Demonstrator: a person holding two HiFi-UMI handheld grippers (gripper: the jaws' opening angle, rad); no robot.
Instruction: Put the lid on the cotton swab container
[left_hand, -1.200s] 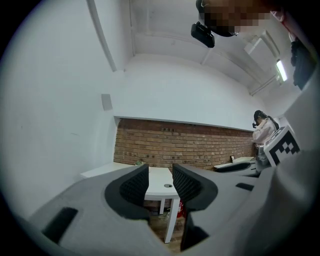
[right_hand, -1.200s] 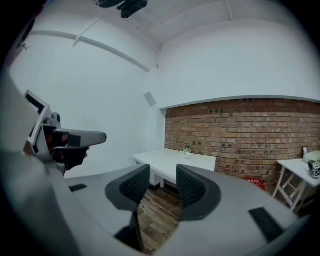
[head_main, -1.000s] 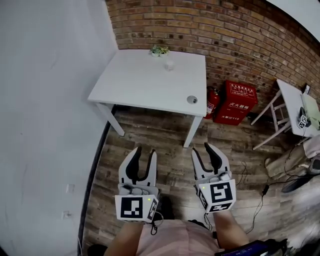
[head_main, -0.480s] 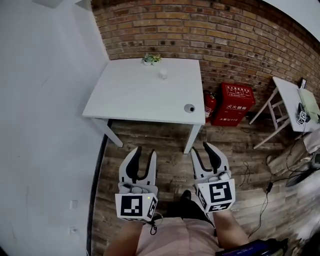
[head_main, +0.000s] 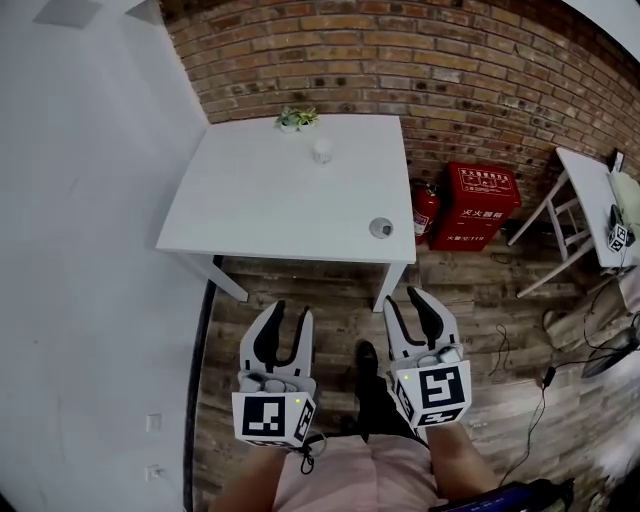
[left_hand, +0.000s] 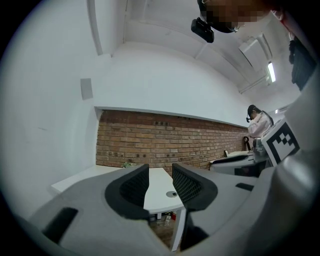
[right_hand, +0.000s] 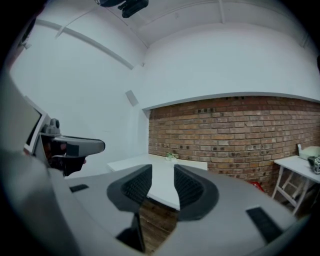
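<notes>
Head view: lid (head_main: 381, 228) on table (head_main: 250, 200), near right edge, ahead of my right gripper (head_main: 405, 297), well apart; cotton swab container (head_main: 321, 150) farther, toward far edge; right gripper nearer lid, jaws closing, nothing between; left gripper (head_main: 290, 308) jaws apart, empty.
</notes>
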